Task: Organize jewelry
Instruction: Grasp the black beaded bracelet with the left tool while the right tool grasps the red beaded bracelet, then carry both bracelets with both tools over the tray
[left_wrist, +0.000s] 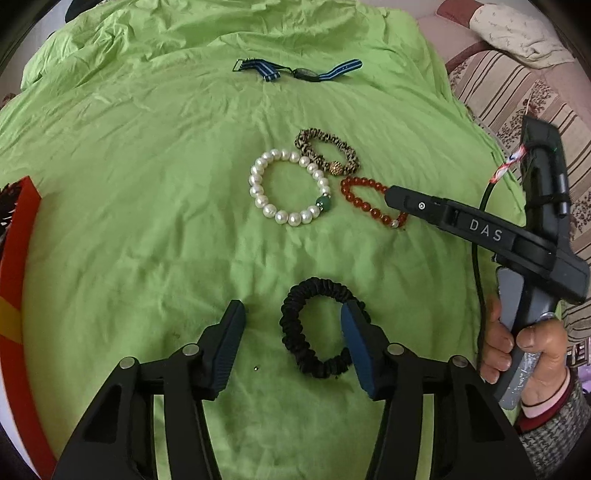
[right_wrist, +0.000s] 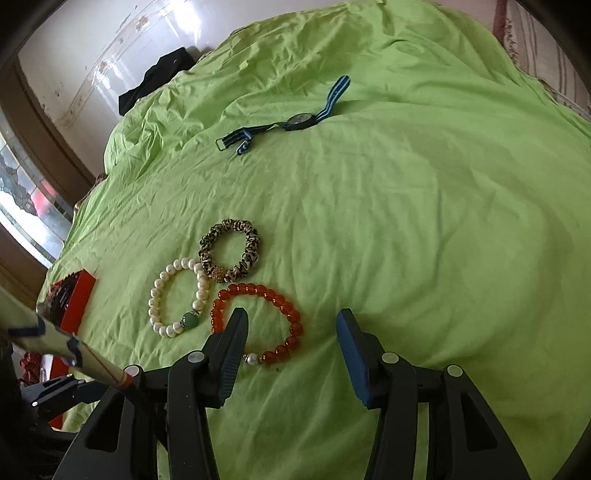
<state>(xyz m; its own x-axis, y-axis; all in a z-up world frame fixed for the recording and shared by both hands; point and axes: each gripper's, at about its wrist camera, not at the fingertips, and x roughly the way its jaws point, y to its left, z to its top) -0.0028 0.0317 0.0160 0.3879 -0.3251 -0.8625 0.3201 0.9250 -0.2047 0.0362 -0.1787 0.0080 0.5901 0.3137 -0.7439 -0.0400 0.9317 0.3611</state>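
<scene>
Right now my left claw (left_wrist: 291, 328) is hanging half-wide over the black scrunchie (left_wrist: 320, 326), holding nothing: one pad is sitting over the ring's right edge, the other is off to its left on bare sheet. My right claw (right_wrist: 291, 334) is also standing half-wide and empty, straddling the red bead bracelet (right_wrist: 258, 321) with its left finger (right_wrist: 231, 354) covering part of the loop.

Risks as I'm judging them:
- Left claw is off-centre, so closing may be pinching only one fold of the scrunchie, or grabbing the green sheet (left_wrist: 129, 221) with it.
- Red beads are round and glossy, so they're probably slipping out of flat pads, and the bracelet may be dragging.
- The pearl bracelet (left_wrist: 290, 188) and leopard scrunchie (left_wrist: 327, 151) are touching each other, and the red one is lying just beside them; pulling one may be shifting the rest.
- Both claws are working close together, so a collision is possible.

Hard to read:
- Whether either claw's tips are touching anything.
- The red box (right_wrist: 72, 299) is being cut off at the frame edge in both views; I can't tell whether it's open.
- The striped-strap watch (left_wrist: 301, 71) is lying well apart, dial detail too small.
</scene>
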